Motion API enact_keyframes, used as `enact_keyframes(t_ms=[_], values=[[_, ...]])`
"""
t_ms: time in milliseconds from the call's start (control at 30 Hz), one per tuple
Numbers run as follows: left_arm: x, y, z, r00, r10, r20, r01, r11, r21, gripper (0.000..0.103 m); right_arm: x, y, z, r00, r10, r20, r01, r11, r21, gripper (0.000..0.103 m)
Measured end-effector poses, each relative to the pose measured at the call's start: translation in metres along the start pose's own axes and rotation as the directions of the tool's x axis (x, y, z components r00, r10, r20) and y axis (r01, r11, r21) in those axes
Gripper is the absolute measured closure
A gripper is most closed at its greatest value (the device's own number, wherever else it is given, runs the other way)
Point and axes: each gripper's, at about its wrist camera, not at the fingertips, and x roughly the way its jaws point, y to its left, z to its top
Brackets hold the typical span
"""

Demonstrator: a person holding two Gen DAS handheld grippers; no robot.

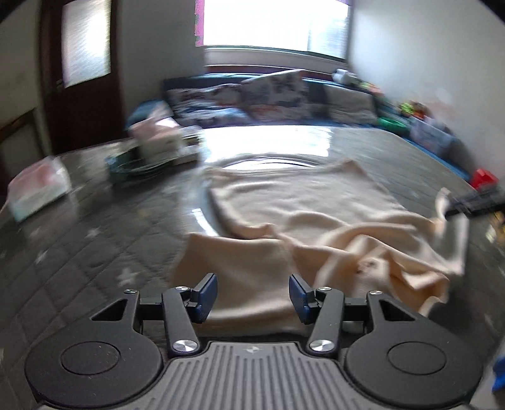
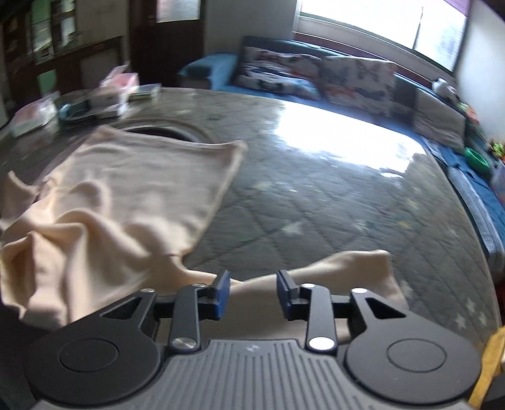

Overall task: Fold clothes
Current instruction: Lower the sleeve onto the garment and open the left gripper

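Domestic living room. Landmark: large table (image 2: 315, 195) under a grey quilted cover with a glossy clear overlay. Behind the table: blue sofa (image 2: 217, 67) with patterned cushions (image 2: 356, 79), below a bright window (image 2: 359, 22). Left of the table: dark wooden door (image 1: 82, 63) with frosted pane. On the table's far-left corner: boxes (image 1: 157, 138) and a tissue pack (image 1: 38, 189).

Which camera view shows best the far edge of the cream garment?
The right wrist view: the cream garment there shows its far edge as one whole line, from corner to corner. In the left wrist view the same garment shows that edge blurred and bright with window glare.
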Motion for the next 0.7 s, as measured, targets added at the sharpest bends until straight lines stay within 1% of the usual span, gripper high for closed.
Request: enact_keyframes(t_ms=[33,67,167,200,267,333,400,467,500,567,600,667,700], values=[[0.001,0.003,0.001,1.000,0.009,0.002,-0.009,1.000,-0.018,0.050,0.000,0.005,0.001,1.000,0.009,0.000,-0.009,1.000,-0.012,0.069],[0.001,0.004,0.002,1.000,0.002,0.002,-0.002,1.000,-0.022,0.050,0.001,0.010,0.002,1.000,0.017,-0.001,-0.017,1.000,-0.024,0.069],[0.001,-0.001,0.004,0.999,-0.049,-0.004,0.049,0.999,0.022,0.050,0.002,0.025,0.007,0.999,0.044,-0.002,-0.044,0.997,-0.059,0.069],[0.002,-0.005,0.004,0.998,-0.056,-0.005,0.056,0.998,0.042,0.048,0.003,0.028,0.007,0.999,0.050,-0.004,-0.050,0.997,-0.064,0.068],[0.007,-0.015,0.004,0.999,-0.044,-0.009,0.045,0.996,0.078,0.048,0.007,0.034,0.009,0.998,0.063,-0.011,-0.063,0.996,-0.069,0.068],[0.020,-0.021,0.005,0.999,-0.030,-0.037,0.033,0.996,0.088,0.048,0.011,0.040,0.010,0.997,0.080,-0.015,-0.081,0.994,-0.067,0.068],[0.032,-0.026,0.005,0.998,-0.010,-0.065,0.016,0.995,0.094,0.048,0.012,0.045,0.010,0.994,0.104,-0.020,-0.105,0.992,-0.063,0.065],[0.038,-0.027,0.004,0.998,0.003,-0.068,0.004,0.995,0.099,0.049,0.010,0.050,0.011,0.995,0.098,-0.019,-0.099,0.991,-0.092,0.063],[0.040,-0.027,0.003,0.998,0.002,-0.066,0.005,0.995,0.098,0.054,0.009,0.053,0.011,0.995,0.095,-0.018,-0.096,0.990,-0.106,0.063],[0.037,-0.025,0.003,0.998,-0.008,-0.058,0.013,0.995,0.096,0.069,0.007,0.056,0.012,0.996,0.090,-0.018,-0.092,0.988,-0.125,0.063],[0.036,-0.025,0.003,0.998,-0.011,-0.054,0.016,0.995,0.095,0.084,0.006,0.056,0.013,0.996,0.089,-0.016,-0.091,0.987,-0.132,0.063],[0.033,-0.023,0.003,0.999,-0.002,-0.045,0.006,0.995,0.098,0.093,0.004,0.056,0.014,0.997,0.080,-0.012,-0.081,0.988,-0.134,0.063],[0.031,-0.021,0.002,0.999,0.005,-0.039,-0.001,0.995,0.098,0.099,0.004,0.056,0.014,0.997,0.074,-0.011,-0.075,0.988,-0.132,0.063]])
